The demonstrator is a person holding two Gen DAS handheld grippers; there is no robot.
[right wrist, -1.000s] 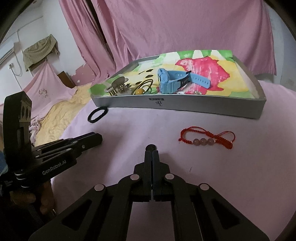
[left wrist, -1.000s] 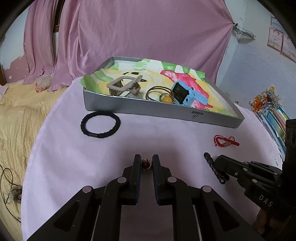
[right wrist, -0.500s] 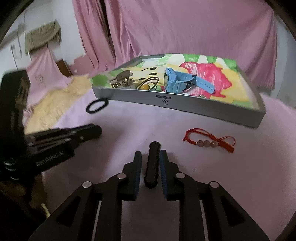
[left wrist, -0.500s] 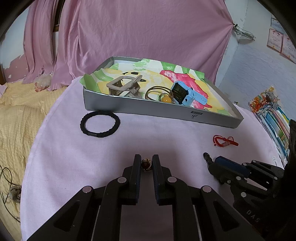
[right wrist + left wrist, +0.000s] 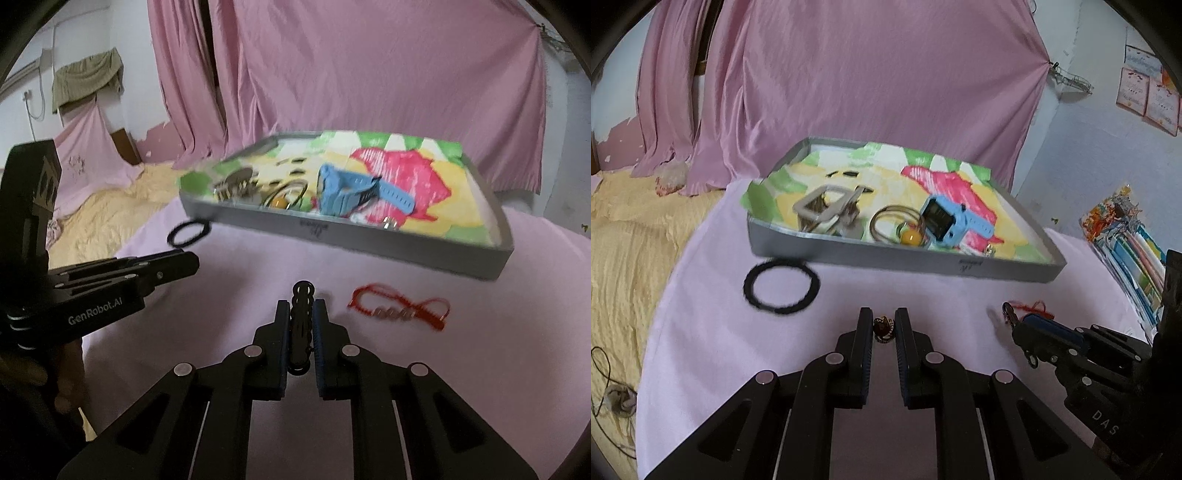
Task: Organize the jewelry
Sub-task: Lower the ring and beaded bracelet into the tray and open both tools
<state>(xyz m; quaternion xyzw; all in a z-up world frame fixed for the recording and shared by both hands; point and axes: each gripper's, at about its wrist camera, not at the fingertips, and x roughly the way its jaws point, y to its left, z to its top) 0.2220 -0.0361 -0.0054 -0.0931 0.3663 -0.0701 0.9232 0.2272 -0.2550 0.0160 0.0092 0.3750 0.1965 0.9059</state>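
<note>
My left gripper (image 5: 884, 325) is shut on a small gold ring with a dark red stone (image 5: 884, 329), held above the pink tablecloth. My right gripper (image 5: 302, 314) is shut on a black beaded bracelet (image 5: 301, 325), which stands upright between the pads. A grey tray (image 5: 960, 264) with a colourful lining sits further back and holds a blue watch (image 5: 951, 221), a hair clip (image 5: 827, 208) and gold bangles (image 5: 894, 223). A black ring bracelet (image 5: 781, 286) and a red string bracelet (image 5: 399, 308) lie on the cloth in front of the tray.
The round table has a pink cloth (image 5: 720, 332). A yellow bedspread (image 5: 624, 251) lies to the left. A stack of colourful packets (image 5: 1130, 240) sits at the right. Pink curtains (image 5: 886, 85) hang behind.
My right gripper opened from fully shut and now grips the black beaded bracelet, lifted off the cloth. My left gripper still holds the ring. Both have moved slightly towards the tray.
</note>
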